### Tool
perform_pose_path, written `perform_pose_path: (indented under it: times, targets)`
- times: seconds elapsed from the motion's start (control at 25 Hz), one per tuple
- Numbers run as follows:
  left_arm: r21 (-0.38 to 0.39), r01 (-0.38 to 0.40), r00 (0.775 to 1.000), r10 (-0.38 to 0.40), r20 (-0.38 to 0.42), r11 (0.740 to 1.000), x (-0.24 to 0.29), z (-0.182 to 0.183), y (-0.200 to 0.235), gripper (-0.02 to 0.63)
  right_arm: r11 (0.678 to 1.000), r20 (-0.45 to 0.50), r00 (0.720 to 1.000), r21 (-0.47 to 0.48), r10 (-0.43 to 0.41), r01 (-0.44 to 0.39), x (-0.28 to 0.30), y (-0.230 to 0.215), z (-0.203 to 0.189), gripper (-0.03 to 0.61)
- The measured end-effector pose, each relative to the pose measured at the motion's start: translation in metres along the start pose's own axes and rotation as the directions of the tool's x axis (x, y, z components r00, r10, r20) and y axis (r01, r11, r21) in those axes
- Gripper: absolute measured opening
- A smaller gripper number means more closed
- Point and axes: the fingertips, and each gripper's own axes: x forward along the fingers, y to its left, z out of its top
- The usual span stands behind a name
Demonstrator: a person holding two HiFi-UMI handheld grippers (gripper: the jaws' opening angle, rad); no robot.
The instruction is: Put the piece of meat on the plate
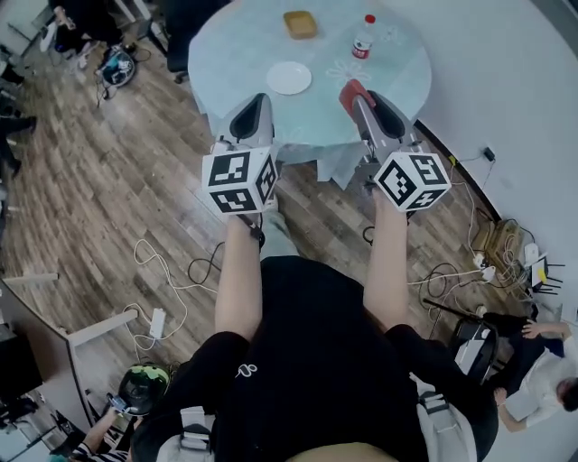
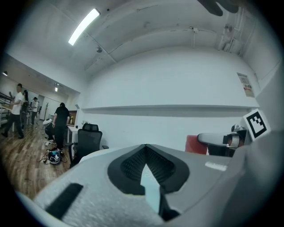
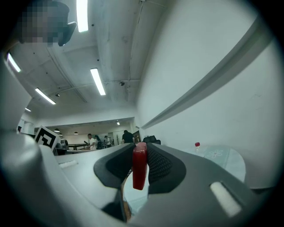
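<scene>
A white plate [image 1: 289,78] lies near the front edge of a round table [image 1: 235,45] with a pale blue cloth. My right gripper [image 1: 361,101] is shut on a red piece of meat [image 1: 354,92], held level at the table's front edge, to the right of the plate and nearer to me. In the right gripper view the meat [image 3: 139,168] stands upright between the dark pads of the right gripper [image 3: 140,153]. My left gripper [image 1: 253,113] hovers just in front of the plate, its tips together and empty. In the left gripper view the left gripper [image 2: 145,150] points across the table, and the meat [image 2: 196,144] shows at right.
A yellow-brown tray [image 1: 300,24] and a red-capped bottle [image 1: 363,38] stand farther back on the table. Cables and power strips [image 1: 488,271] lie on the wooden floor. A black office chair [image 2: 86,137] stands beyond the table, and people stand in the room's far part.
</scene>
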Motion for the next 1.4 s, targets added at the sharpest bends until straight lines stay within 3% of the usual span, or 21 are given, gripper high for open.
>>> perform_pose_path:
  times: [0.32,0.6,0.8,0.96,1.24,1.4]
  targets:
    - [-0.034,0.04,0.995,-0.043,-0.091,0.999,0.12,-0.021,0.079,-0.006,0.996,-0.058,0.996,0.052,-0.066,0.069,0.12,-0.052,-0.038,0.097]
    - [0.002,0.107,0.985,-0.106,-0.136,0.994,0.22,-0.012,0.138,-0.006,0.991,-0.053,0.992,0.064,-0.118,0.121,0.232,-0.088,-0.036,0.097]
    - [-0.055,0.112,0.974,-0.121,-0.191,0.992,0.267,-0.035,0.173,-0.006,0.98,-0.096,0.98,0.08,-0.177,0.184,0.264,-0.115,-0.059,0.097]
    - [-0.078,0.149,0.961,-0.163,-0.224,0.986,0.298,-0.052,0.162,-0.006,0.965,-0.146,0.963,0.096,-0.227,0.243,0.266,-0.152,-0.072,0.097]
    - [-0.094,0.141,0.945,-0.162,-0.284,0.986,0.328,-0.077,0.16,-0.006,0.97,-0.263,0.953,0.143,-0.153,0.195,0.293,-0.171,-0.112,0.097]
    - [-0.107,0.104,0.934,-0.134,-0.33,0.989,0.326,-0.1,0.174,-0.006,0.981,-0.407,0.911,0.144,-0.063,0.132,0.308,-0.159,-0.165,0.098]
